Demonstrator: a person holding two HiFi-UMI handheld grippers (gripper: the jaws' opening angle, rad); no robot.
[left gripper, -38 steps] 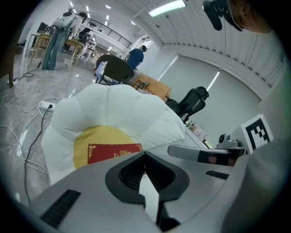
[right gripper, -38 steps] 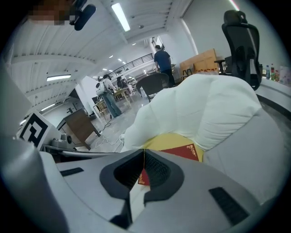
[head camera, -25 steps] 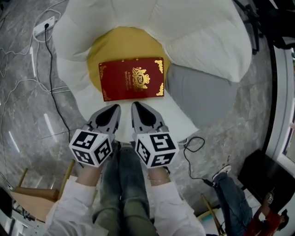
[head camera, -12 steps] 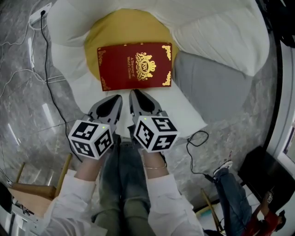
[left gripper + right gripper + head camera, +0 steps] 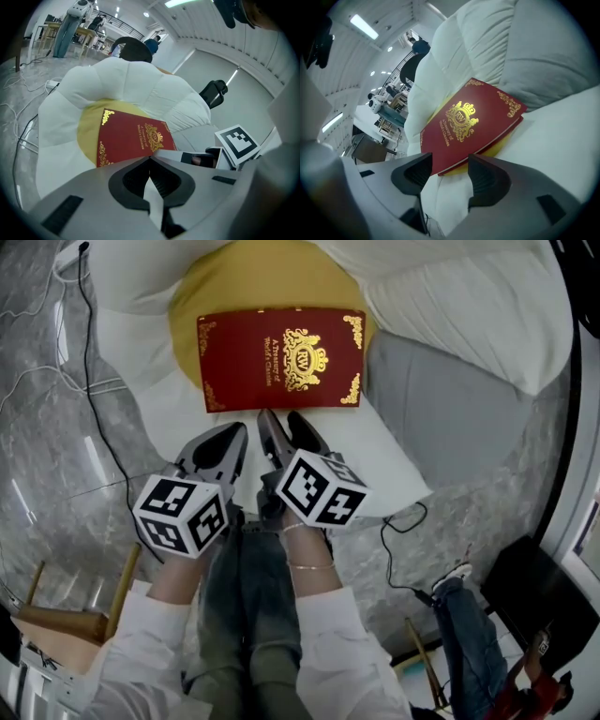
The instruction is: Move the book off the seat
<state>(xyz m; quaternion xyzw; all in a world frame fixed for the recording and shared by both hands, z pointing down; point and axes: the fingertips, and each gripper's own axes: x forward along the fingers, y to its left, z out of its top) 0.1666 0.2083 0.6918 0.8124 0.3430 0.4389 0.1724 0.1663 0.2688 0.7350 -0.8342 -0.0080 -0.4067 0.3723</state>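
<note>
A red book [image 5: 278,359] with gold ornament lies flat on the yellow centre [image 5: 272,277] of a white petal-shaped seat [image 5: 450,306]. My left gripper [image 5: 236,431] is shut and empty, its tip just short of the book's near edge. My right gripper [image 5: 281,419] sits beside it, rolled to one side; its jaws have just been opening. The left gripper view has the book [image 5: 131,138] right beyond the left gripper [image 5: 150,159]. In the right gripper view the book's [image 5: 468,122] near edge lies at the mouth of the right gripper [image 5: 450,160], and the pads do not touch it.
A grey cushion [image 5: 441,418] lies right of the book. Cables [image 5: 94,381] run over the grey marble floor at the left, and another cable [image 5: 398,521] lies at the right. A wooden frame [image 5: 56,615] stands lower left. Another person's leg and shoe [image 5: 459,601] are lower right.
Both grippers have sunk toward the book's near edge. The right gripper has rolled and its jaws have gone from shut to open. The left jaws stay shut. The book has not moved.
</note>
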